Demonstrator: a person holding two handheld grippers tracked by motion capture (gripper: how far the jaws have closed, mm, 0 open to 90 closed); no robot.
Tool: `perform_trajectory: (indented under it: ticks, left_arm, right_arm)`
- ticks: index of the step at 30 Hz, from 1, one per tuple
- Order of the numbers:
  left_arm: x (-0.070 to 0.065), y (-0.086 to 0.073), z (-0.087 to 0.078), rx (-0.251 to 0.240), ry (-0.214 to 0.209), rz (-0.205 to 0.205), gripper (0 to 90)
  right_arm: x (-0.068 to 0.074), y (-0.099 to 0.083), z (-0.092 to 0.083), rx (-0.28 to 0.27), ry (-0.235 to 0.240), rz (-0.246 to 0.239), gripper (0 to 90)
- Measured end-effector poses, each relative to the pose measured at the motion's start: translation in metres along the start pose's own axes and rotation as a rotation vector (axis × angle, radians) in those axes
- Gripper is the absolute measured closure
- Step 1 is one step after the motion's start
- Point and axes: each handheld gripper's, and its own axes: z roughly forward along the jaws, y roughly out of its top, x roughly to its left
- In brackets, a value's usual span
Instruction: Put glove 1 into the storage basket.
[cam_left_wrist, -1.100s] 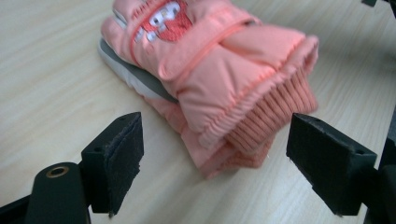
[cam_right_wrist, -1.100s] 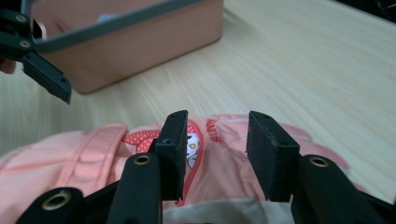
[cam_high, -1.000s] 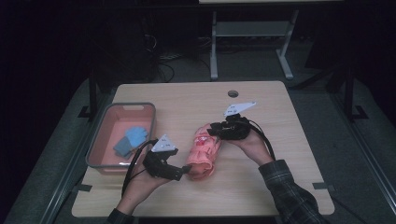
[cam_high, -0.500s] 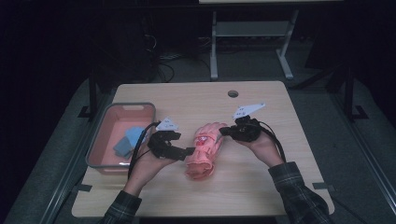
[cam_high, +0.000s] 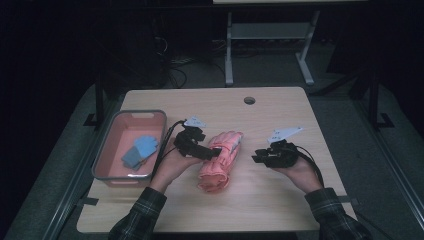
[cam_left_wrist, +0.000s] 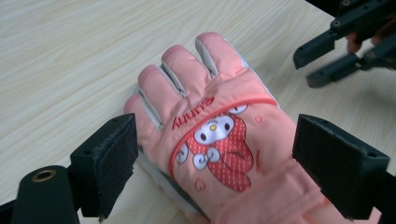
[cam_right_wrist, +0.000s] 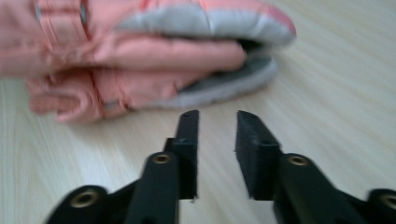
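A pink glove (cam_high: 220, 160) with a cartoon rabbit printed on its back lies flat in the middle of the counter (cam_high: 280, 210), fingers pointing far, cuff near. From the right claw view there seem to be two gloves stacked, one on the other. A red bin (cam_high: 102, 162) holding blue cloth (cam_high: 139, 151) stands on the left of the counter, just left of the left arm.

The left claw (cam_high: 216, 151) hovers over the glove with its jaws spread wide, one on each side of the palm; in the left claw view the pads (cam_left_wrist: 114, 163) stand apart from the fabric, pinching nothing, and they have just been opening a little further. The right claw (cam_high: 256, 159) sits on the right, apart from the glove, its jaws narrowly parted after just opening, with nothing between them.

The step in hand looks like a grasp by the left claw. To do it well, lower the jaws until they straddle the full thickness, both layers if there are two, then close across the palm below the fingers, where the padding is firm. Gripping one edge alone could let the stack slide apart.
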Motion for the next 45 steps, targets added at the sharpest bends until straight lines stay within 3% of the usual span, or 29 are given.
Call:
perform_trajectory:
  ticks: [2,7,8,11,15,21,26,32,39,45]
  left_arm:
    - [0.0,0.001,0.004,0.003,-0.005,-0.005,13.8]
    - [-0.001,0.0,0.011,0.023,-0.01,-0.005,13.4]
    - [-0.003,-0.001,0.014,0.021,-0.018,-0.011,13.3]
    - [-0.003,-0.003,0.016,0.027,-0.017,-0.009,13.0]
    - [-0.002,-0.013,0.031,0.066,-0.049,-0.017,12.8]
    - [0.003,-0.024,0.042,0.068,-0.071,-0.019,12.6]
    - [0.009,-0.03,0.045,0.076,-0.084,-0.045,12.6]
    - [0.008,-0.032,0.046,0.091,-0.068,-0.041,12.7]
    - [0.005,-0.027,0.034,0.095,0.002,-0.038,12.6]
    - [0.009,-0.029,0.027,0.1,-0.008,-0.069,12.7]
  right_arm:
    - [-0.001,-0.01,-0.004,0.0,-0.012,0.015,53.6]
    - [-0.002,-0.027,-0.008,0.024,-0.052,0.041,39.9]
    - [-0.002,-0.03,-0.009,0.049,-0.065,0.04,37.6]
    - [-0.002,-0.037,-0.009,0.062,-0.08,0.041,35.4]
    - [-0.001,-0.043,-0.009,0.08,-0.099,0.037,31.0]
    - [-0.002,-0.048,-0.01,0.094,-0.115,0.045,25.8]
    - [-0.002,-0.048,-0.009,0.097,-0.138,0.04,19.9]
    - [0.0,-0.048,-0.005,0.117,-0.162,0.027,14.6]
    - [0.002,-0.048,-0.004,0.132,-0.175,0.014,11.4]
    - [0.003,-0.049,-0.003,0.13,-0.163,0.014,10.0]
